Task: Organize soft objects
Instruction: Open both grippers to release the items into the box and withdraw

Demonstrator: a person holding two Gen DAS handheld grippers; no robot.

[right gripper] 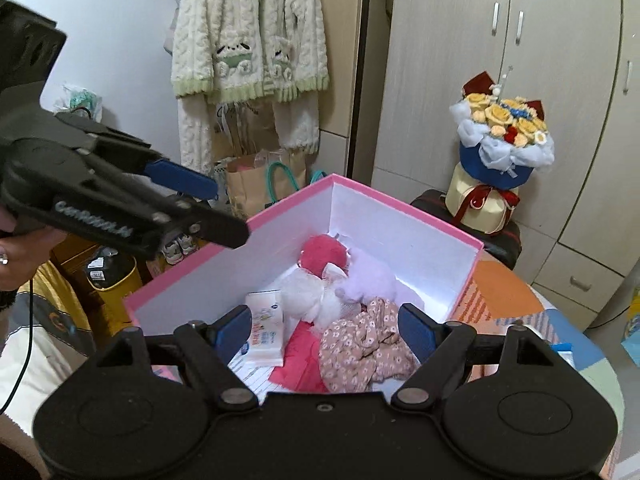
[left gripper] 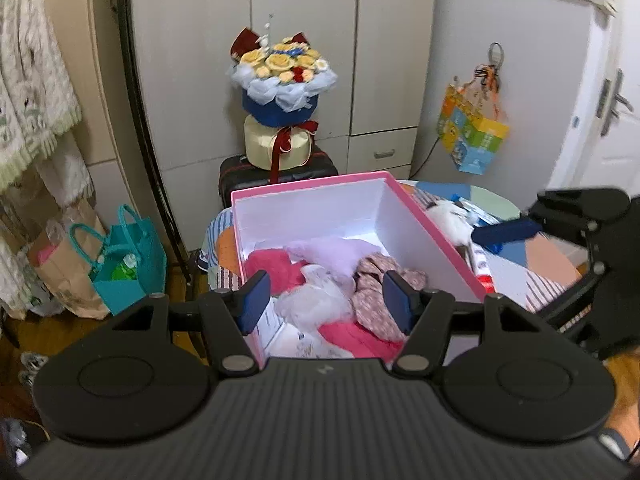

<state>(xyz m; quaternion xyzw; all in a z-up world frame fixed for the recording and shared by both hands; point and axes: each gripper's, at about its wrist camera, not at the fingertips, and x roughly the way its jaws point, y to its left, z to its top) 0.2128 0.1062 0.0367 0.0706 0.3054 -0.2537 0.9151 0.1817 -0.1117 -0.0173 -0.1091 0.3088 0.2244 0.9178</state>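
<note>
Both tools empty, jaws wide: left tool, right tool over pink box; next, pinch white plush from desk mid-body.

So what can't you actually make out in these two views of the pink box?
- Near end of the pink box floor: hidden by the left tongs in the left wrist view and the right tongs in the right wrist view.
- White object on the table beside the box: blurred in the left wrist view, partly covered by the right tongs' pad.
- Print on the tissue pack: too small to read.
</note>
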